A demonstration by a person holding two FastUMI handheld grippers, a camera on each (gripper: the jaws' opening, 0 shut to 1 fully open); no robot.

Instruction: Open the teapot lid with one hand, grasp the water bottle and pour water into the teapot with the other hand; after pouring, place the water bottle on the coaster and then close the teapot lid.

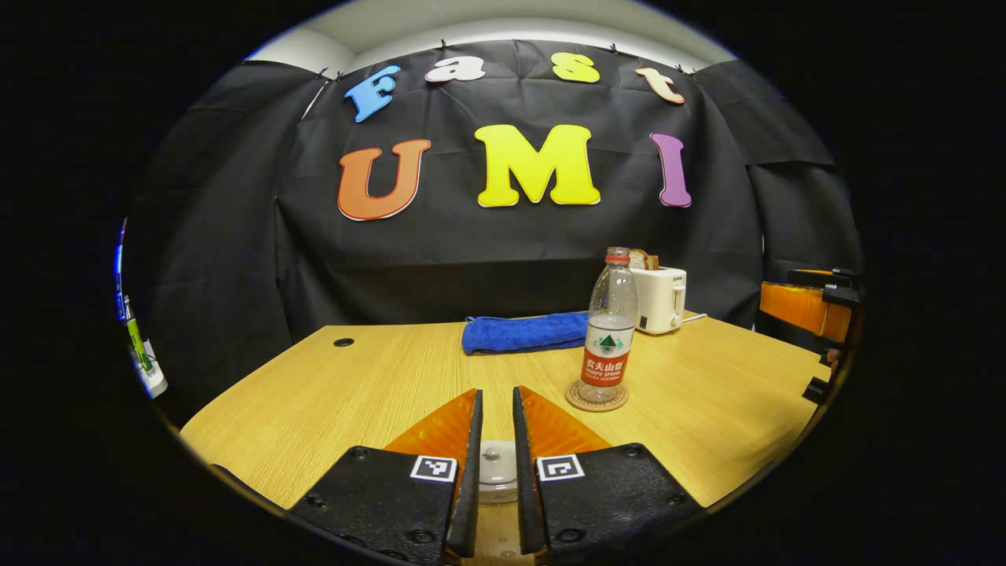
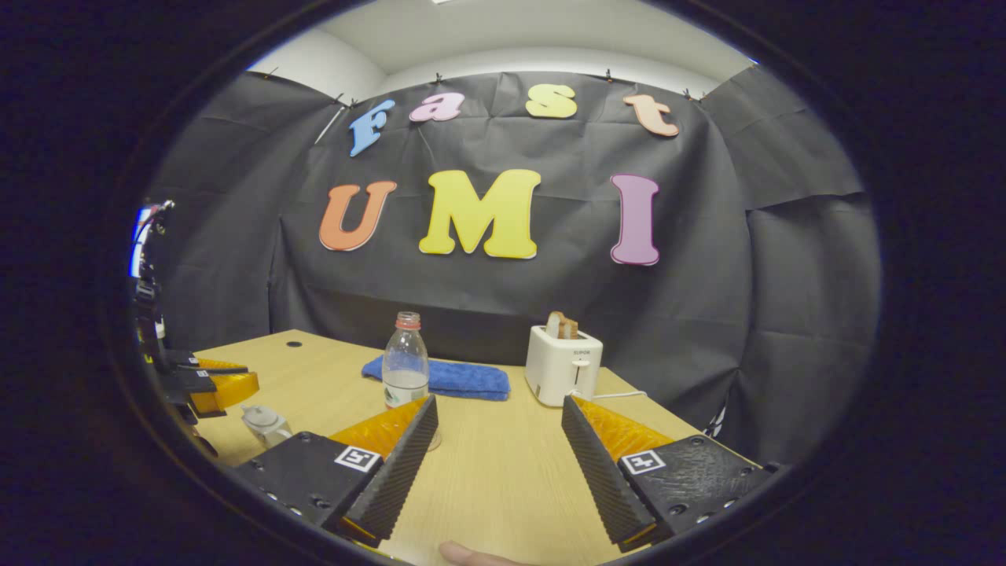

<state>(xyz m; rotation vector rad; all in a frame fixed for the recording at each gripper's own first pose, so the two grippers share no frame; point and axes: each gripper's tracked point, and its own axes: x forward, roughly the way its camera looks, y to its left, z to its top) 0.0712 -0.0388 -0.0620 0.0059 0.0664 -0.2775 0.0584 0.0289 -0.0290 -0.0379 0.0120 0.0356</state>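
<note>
We are looking along the left gripper (image 1: 497, 440) as it is hovering low over a wooden table (image 1: 377, 393), its jaws drawn close together with a narrow gap left between them. In that gap, the white teapot lid (image 1: 497, 470) with its small knob is sitting right between the fingers; we cannot tell whether the fingers are actually pressing on it. Ahead and to the right, the water bottle (image 1: 609, 330), partly filled and wearing its red cap, is standing upright on a round cork coaster (image 1: 596, 397). Behind it, a folded blue towel (image 1: 525, 332) is lying near the table's far edge, and a white toaster (image 1: 660, 299) with bread in its slots is standing just beside the towel.

From the right gripper view, we are seeing the right gripper (image 2: 499, 452) held above the table with its jaws spread wide apart and gripping nothing. The bottle (image 2: 406, 362) is standing beyond its left finger, the towel (image 2: 452, 379) and toaster (image 2: 563, 364) farther back. At the far left, the teapot (image 2: 266, 424) is sitting on the table close under the other gripper. A fingertip (image 2: 471, 555) is showing at the bottom edge.
</note>
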